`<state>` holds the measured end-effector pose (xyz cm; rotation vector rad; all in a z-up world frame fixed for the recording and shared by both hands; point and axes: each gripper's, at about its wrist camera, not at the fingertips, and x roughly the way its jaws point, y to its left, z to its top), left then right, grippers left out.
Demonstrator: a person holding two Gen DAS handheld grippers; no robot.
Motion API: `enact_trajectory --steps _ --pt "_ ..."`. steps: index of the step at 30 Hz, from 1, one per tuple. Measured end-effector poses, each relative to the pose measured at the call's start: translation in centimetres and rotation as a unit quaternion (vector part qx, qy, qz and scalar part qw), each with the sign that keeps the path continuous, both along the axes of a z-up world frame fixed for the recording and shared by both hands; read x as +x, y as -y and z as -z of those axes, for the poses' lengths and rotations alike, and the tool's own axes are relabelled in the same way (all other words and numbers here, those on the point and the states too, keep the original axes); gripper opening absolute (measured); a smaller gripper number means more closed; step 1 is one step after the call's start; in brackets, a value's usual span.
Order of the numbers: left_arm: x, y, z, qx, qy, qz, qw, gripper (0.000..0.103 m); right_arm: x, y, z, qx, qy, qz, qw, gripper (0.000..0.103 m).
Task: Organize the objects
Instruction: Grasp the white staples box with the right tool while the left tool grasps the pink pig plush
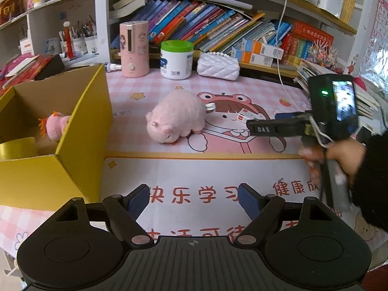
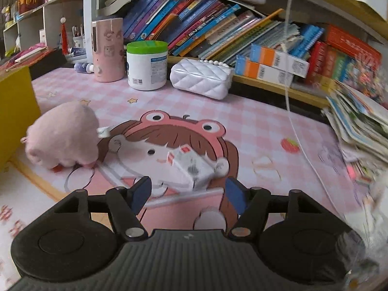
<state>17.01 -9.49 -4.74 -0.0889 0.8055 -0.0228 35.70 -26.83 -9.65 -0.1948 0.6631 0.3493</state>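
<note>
Pink plush pig (image 1: 175,117) at centre; yellow box (image 1: 72,150) at nine o'clock; pink-checked cartoon mat (image 2: 254,121); green-lidded white tub (image 1: 177,59) and quilted white purse (image 1: 218,66) at twelve.

A pink checked desk mat (image 1: 254,89) with a cartoon girl covers the desk. Behind the mat, a wooden shelf (image 1: 266,66) holds leaning books (image 1: 194,21). Left of that shelf stands a white shelving unit (image 1: 48,24).

A plush pig (image 1: 175,117) lies mid-mat, a cardboard box (image 1: 80,131) to its left (a small plush toy (image 1: 57,126) inside), a small carton (image 1: 247,116) right, a jar (image 1: 177,59) behind.
</note>
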Motion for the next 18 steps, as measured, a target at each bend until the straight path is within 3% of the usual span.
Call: enact_trajectory --steps 11,15,18 --pt "-0.6 -0.3 -0.2 0.009 -0.004 0.000 1.0000 0.082 4.5 -0.9 2.1 0.008 -0.039 -0.009 0.999 0.059" --pt "-0.6 -0.4 -0.3 0.008 -0.001 -0.003 1.0000 0.082 4.2 -1.1 1.9 0.022 -0.046 -0.024 0.998 0.032" --pt "-0.3 -0.2 -0.5 0.009 0.009 0.006 0.9999 0.082 3.8 -1.3 1.6 0.024 -0.056 -0.033 0.998 0.030"
